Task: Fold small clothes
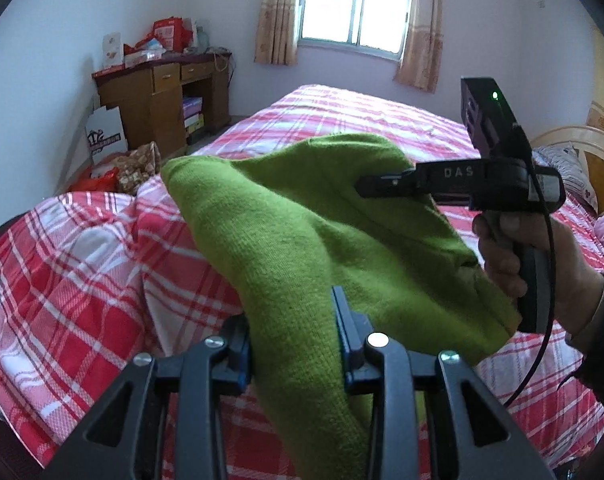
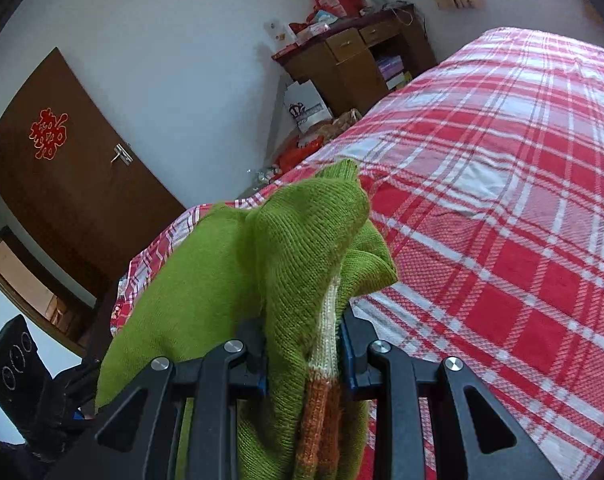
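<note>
Left wrist view is showing the left gripper biting a thick fold of the green knitted garment, its blue-padded fingers pressing the wool on both sides. From there the cloth is stretching up and to the right, hanging clear above the red checked bedspread — none of the spread-out part seems to be resting on the bed yet. Further right, the right gripper is pinching the far part of the same garment, with a person's hand wrapped round its handle. Right wrist view is confirming that grip: the fingers are clamping a bunched edge where a white and orange striped band is showing, and a green corner is poking up past them. Beyond, on the left, a wooden desk is standing against the wall.

The step in hand looks like carrying the garment, held at two points, towards the open stretch of bedspread. Next, as I judge it, both hands are needing to lower together and pull slightly apart — so the knit lands flat, without the thick bunches doubling under, before any fold is made.
</note>
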The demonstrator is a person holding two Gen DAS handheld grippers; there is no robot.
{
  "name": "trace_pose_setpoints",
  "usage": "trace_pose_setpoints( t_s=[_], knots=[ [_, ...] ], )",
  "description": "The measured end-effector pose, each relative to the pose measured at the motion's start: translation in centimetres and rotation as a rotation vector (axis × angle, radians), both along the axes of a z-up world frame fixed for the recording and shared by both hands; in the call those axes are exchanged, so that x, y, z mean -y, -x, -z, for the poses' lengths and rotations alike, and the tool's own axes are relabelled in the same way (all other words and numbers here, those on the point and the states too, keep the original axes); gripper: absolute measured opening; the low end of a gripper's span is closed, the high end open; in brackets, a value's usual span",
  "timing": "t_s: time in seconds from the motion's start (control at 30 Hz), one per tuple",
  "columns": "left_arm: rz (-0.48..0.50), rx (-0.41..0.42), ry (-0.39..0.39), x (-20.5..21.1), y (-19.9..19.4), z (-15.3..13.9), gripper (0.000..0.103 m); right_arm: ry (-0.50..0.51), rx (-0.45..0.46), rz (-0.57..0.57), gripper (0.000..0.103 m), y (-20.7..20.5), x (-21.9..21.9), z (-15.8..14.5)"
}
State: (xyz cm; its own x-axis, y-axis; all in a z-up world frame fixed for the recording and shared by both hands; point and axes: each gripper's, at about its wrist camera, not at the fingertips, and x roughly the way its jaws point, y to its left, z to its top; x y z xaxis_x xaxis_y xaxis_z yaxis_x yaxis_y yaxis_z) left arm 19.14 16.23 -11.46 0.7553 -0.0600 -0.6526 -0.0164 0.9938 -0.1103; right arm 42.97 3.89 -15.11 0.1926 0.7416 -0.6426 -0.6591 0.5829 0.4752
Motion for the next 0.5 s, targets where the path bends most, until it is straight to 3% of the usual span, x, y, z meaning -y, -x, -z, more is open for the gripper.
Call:
trace_pose_setpoints(
  t_s=[0.5],
  knots=[
    [-0.025, -0.054, 0.000, -0.2, 0.3, 2.2, 0.048, -0.004, -0.041, 0.031, 0.027, -0.7, 0.6, 1.6]
  ],
)
